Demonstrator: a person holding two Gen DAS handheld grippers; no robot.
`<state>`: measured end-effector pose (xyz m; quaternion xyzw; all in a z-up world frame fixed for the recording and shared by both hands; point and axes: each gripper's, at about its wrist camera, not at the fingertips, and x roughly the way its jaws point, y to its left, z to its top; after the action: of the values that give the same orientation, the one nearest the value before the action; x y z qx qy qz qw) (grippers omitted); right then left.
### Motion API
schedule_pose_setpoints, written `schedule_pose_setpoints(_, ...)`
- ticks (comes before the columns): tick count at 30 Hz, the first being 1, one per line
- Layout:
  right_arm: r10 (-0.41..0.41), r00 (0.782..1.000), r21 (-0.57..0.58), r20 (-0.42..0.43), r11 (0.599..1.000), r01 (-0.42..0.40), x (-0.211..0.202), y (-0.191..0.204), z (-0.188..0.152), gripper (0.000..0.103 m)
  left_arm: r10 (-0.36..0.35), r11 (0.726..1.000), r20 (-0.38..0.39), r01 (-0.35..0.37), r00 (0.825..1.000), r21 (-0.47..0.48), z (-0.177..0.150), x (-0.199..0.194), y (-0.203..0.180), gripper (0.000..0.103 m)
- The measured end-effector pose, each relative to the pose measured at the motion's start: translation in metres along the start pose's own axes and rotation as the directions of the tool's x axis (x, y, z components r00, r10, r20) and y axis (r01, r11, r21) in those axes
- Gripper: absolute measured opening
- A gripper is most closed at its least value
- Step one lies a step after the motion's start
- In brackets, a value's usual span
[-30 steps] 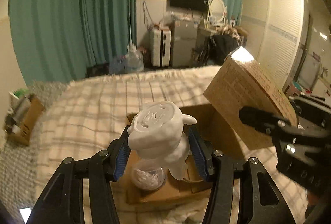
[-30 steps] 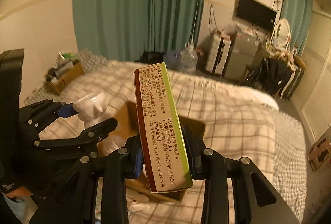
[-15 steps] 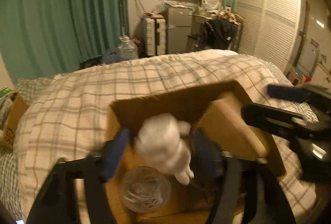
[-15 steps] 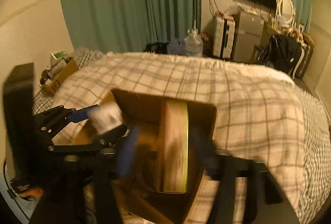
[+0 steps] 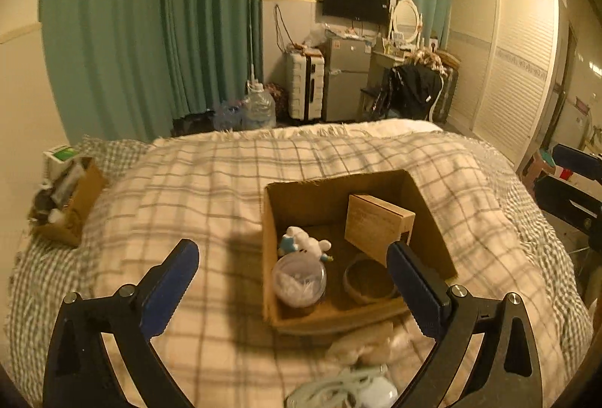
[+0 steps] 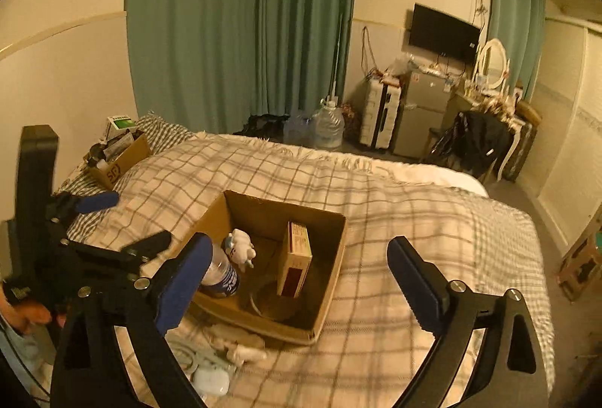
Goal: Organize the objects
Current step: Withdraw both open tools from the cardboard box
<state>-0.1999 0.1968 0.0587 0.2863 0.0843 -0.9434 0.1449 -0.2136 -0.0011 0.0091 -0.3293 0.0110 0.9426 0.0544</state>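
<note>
An open cardboard box (image 5: 432, 216) (image 6: 331, 276) sits on the checked bed. Inside it lie a white figurine (image 5: 304, 244) (image 6: 240, 244), an upright carton (image 5: 376, 223) (image 6: 297, 257), a clear round jar (image 5: 299, 282) (image 6: 222, 276) and a brown bowl (image 5: 370, 282). My left gripper (image 5: 293, 265) is open and empty, above the box's near left. My right gripper (image 6: 297, 257) is open and empty, above the box. The left gripper also shows in the right wrist view (image 6: 101, 219).
A white cable and charger (image 5: 353, 385) (image 6: 210, 374) and crumpled tissue (image 5: 372, 340) lie on the bed in front of the box. A smaller box of clutter (image 5: 67, 204) (image 6: 120, 159) sits at the bed's left. Furniture lines the far wall.
Both grippers lowered into the box, let go of the figurine and the carton, opened, and have drawn back above the box.
</note>
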Motion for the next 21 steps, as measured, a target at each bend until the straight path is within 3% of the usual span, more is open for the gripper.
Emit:
schedule_pose_setpoints(5,-0.078,0.995,-0.038,0.058,0.996,0.081,-0.051,0.017,-0.012,0.103,0.021,1.000,0.036,-0.020,0.999,-0.013,-0.016,-0.049,0.010,0.103)
schedule_pose_setpoints(11,-0.095,0.992,-0.046,0.083,0.994,0.099,-0.088,0.051,-0.037,0.103,0.050,0.999,0.058,-0.050,0.997,-0.009,-0.047,-0.086,0.013,0.103)
schedule_pose_setpoints(15,-0.063,0.996,-0.026,0.067,0.998,0.065,-0.095,0.066,-0.057,0.103,0.060,0.998,0.067,-0.058,0.996,-0.030,-0.069,-0.098,0.016,0.103)
schedule_pose_setpoints(18,-0.068,0.997,-0.022,0.046,0.997,0.069,-0.089,0.073,-0.072,0.103,0.027,0.997,0.033,-0.025,0.999,-0.077,-0.087,-0.095,0.022,0.103)
schedule_pose_setpoints(21,-0.078,0.997,-0.032,0.016,0.996,0.079,-0.071,0.082,-0.095,0.103,0.041,0.995,0.001,-0.040,0.999,-0.089,-0.104,-0.085,0.025,0.103)
